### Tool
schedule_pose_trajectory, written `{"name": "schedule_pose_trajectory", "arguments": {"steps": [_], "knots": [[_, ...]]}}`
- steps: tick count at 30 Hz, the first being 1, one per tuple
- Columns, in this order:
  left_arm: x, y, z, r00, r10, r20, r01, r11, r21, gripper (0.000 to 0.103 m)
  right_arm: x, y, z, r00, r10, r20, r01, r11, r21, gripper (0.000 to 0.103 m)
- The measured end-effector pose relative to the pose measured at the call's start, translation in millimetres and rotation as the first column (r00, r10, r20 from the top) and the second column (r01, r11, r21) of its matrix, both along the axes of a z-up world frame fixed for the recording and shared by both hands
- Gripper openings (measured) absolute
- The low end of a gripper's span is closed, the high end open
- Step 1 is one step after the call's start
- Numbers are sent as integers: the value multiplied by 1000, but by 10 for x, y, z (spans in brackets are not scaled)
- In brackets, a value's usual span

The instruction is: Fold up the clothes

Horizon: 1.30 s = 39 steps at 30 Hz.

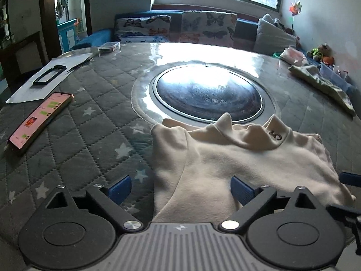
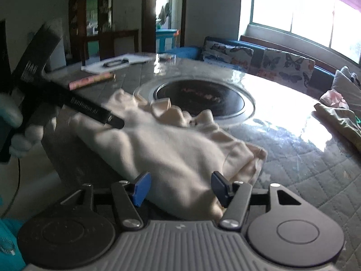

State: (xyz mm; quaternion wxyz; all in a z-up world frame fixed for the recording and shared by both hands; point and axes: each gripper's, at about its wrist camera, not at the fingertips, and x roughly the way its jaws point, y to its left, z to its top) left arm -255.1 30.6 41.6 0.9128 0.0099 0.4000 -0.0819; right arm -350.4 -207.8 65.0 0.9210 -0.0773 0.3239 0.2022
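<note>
Lying rumpled on the quilted desk [image 1: 90,122], just before its round dark inset [image 1: 208,94], is a cream top [image 1: 225,158]. Both the left hand-held gripper [image 1: 181,188] and the right hand-held gripper [image 2: 180,188] are hovering spread wide over its near edge, while a phone [image 1: 40,122] is glowing off left.

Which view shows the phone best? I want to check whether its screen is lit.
The left wrist view: the phone lies face up left of the sweater, its screen lit and sharp. The right wrist view shows it only edge-on and blurred, so the screen cannot be seen.
</note>
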Motion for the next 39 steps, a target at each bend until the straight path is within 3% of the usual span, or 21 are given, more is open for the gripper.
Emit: {"name": "schedule_pose_trajectory", "arguments": {"steps": [4,6,15,20,23,32,39], "knots": [[23,1,-103,1000,-5,-20,6,1000,25,97,167,-39,-56,999,-30,-30,31,999,44,61],[57,64,-117,999,0,-39,0,1000,-6,97,222,-80,-114,998,-36,-56,39,998,46,62],[215,73,4,1000,16,-9,-16,1000,2,96,504,-181,25,996,-93,-7,94,991,97,62],[413,251,-87,997,64,-49,-64,998,-1,97,815,-185,-147,989,-125,-75,132,986,100,62],[445,339,-55,996,73,-54,-75,996,-38,96,823,-237,-121,986,-146,-82,155,982,111,62],[534,336,-92,997,52,-65,-55,997,-53,97,841,-285,-166,982,-169,-87,178,978,105,66],[507,285,-125,997,38,-73,-42,998,-55,99,715,-466,-99,966,-242,-89,252,960,119,74]]}}
